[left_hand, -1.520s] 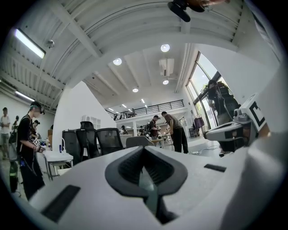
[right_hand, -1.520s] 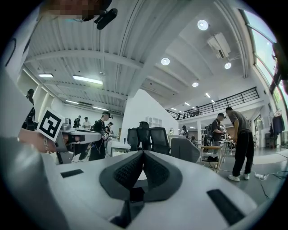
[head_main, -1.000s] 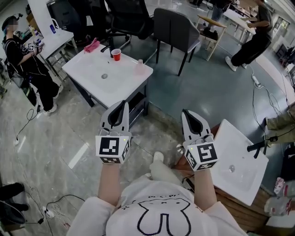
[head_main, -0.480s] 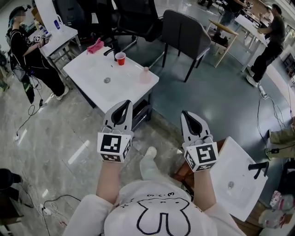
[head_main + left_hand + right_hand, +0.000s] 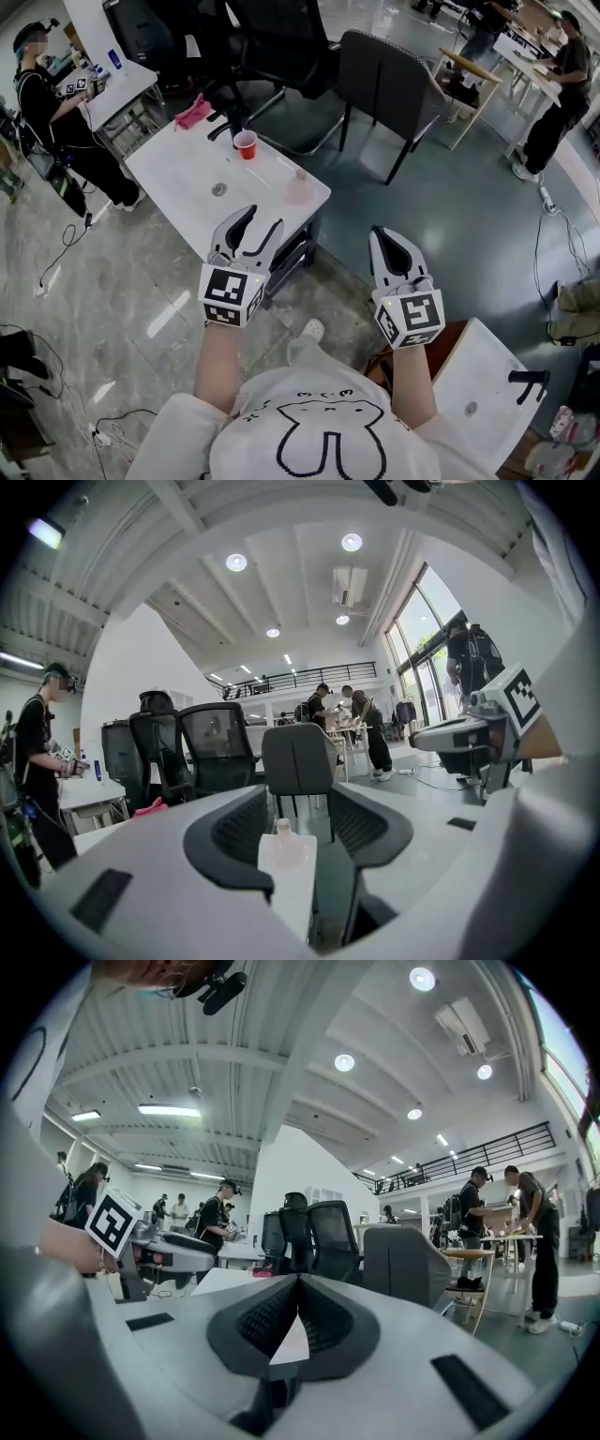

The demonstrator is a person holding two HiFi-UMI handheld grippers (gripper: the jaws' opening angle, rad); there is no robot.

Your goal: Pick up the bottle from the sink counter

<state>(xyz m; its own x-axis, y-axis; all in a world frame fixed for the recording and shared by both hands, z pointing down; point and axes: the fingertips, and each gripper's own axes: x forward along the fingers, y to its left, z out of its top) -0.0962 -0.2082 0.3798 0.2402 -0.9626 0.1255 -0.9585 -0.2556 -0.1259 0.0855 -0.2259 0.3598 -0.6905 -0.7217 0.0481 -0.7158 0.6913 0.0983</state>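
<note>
The bottle [image 5: 299, 187], pale pink with a small cap, stood upright on the white sink counter [image 5: 178, 164], close to the counter's edge on the person's right and well apart from both grippers. A red cup [image 5: 246, 144] stood farther back on the same counter, a pink cloth [image 5: 192, 111] lay near its far corner, and the drain [image 5: 218, 188] sat in the basin between them. The left hand-held gripper [image 5: 262, 217] was held in the air short of the counter, pointing toward it. Its jaws were opening, parted to a moderate gap with nothing gripped, and in the left gripper view the bottle [image 5: 281, 847] showed through that gap, far beyond the pads. The right hand-held gripper [image 5: 382, 234] hung over the floor beside it, its jaws pressed together and empty. A grey chair [image 5: 389, 80] stood beyond the counter.
</note>
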